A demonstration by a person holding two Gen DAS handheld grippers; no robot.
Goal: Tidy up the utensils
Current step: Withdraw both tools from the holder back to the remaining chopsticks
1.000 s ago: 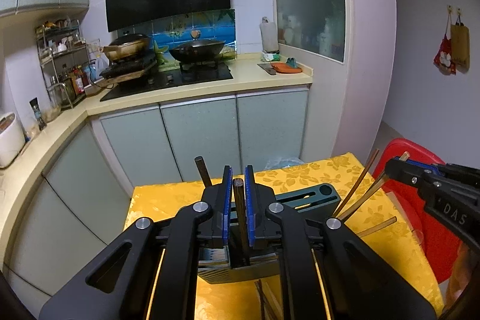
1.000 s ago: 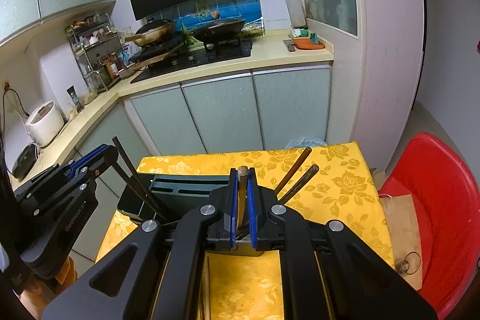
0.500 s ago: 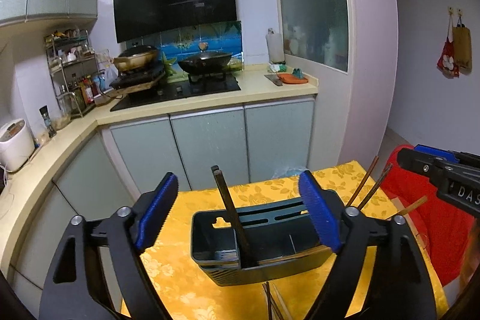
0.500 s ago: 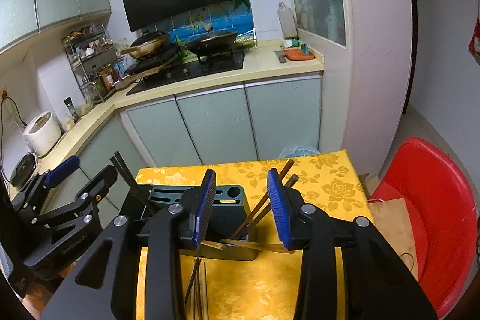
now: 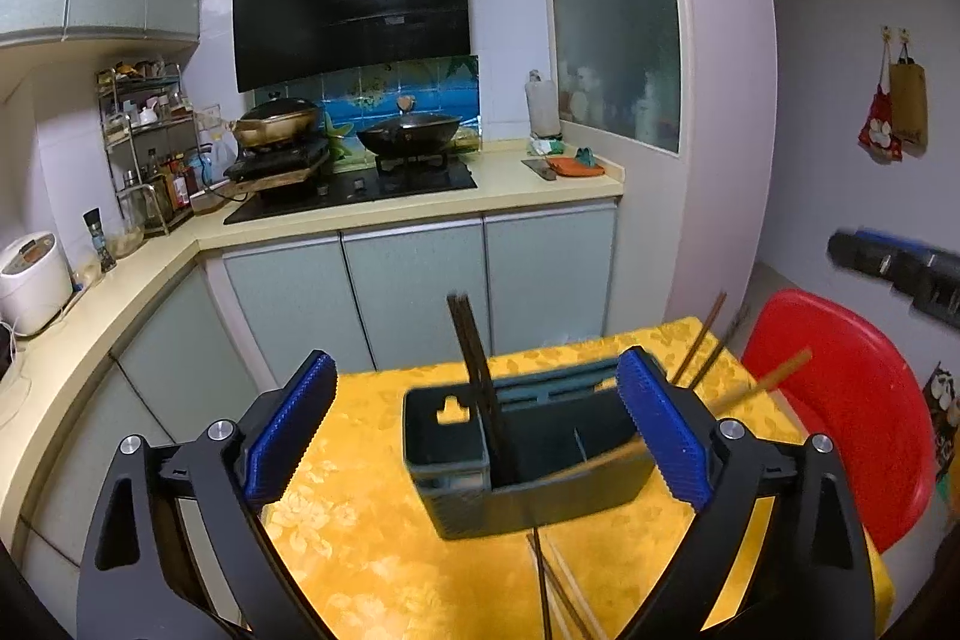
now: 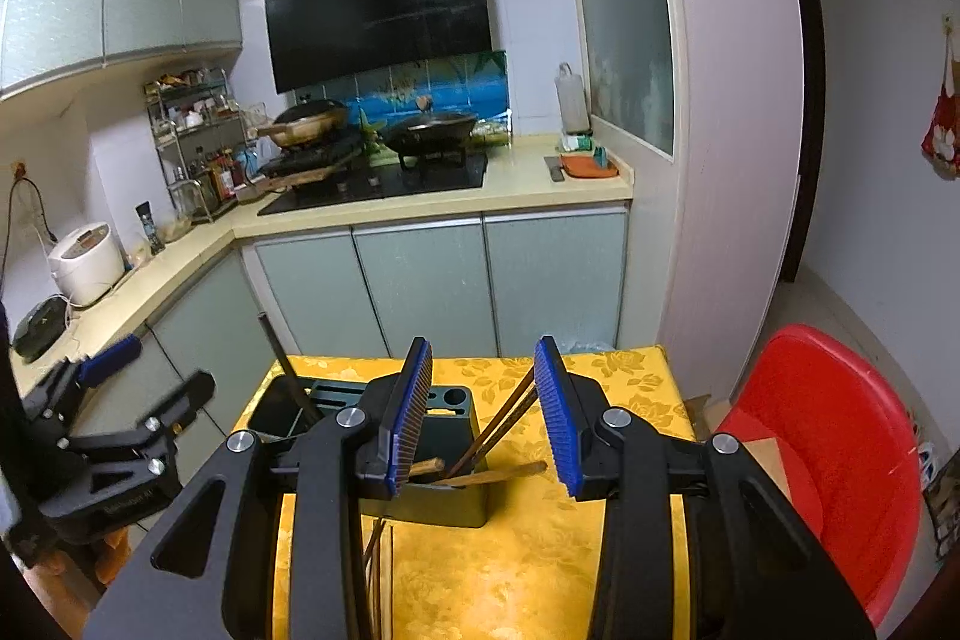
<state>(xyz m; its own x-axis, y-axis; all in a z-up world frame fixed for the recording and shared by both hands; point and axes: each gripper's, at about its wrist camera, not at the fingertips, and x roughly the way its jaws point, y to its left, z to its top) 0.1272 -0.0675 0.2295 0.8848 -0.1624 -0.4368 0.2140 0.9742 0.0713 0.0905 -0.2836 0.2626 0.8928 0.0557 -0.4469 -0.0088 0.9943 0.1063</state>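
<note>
Left gripper (image 5: 474, 430): jaws spread wide, blue pads (image 5: 288, 424) flanking the lower centre of the left wrist view, nothing between them. Right gripper (image 6: 483, 412): jaws also parted, though less widely, holding nothing; it shows again, blurred, at the right edge of the left wrist view.

Dark utensil holder (image 5: 540, 466) sits on the yellow floral tablecloth (image 5: 360, 532), lower centre of both frames. In it: a pair of dark chopsticks (image 5: 477, 382) leaning upright in the left compartment; two brown chopsticks (image 6: 510, 415) slanting up to the right from the right end; a light wooden chopstick (image 6: 498, 473) lying low across the rim, tip poking out right. Loose chopsticks (image 5: 555, 586) lie flat on the cloth just in front of the holder, toward the bottom edge.

Red plastic chair (image 6: 834, 460) at right, beside the table. Background, upper half: stove with two woks (image 5: 408, 137), black range hood (image 5: 351, 4), rice cooker (image 6: 87, 262) at far left on the counter.
</note>
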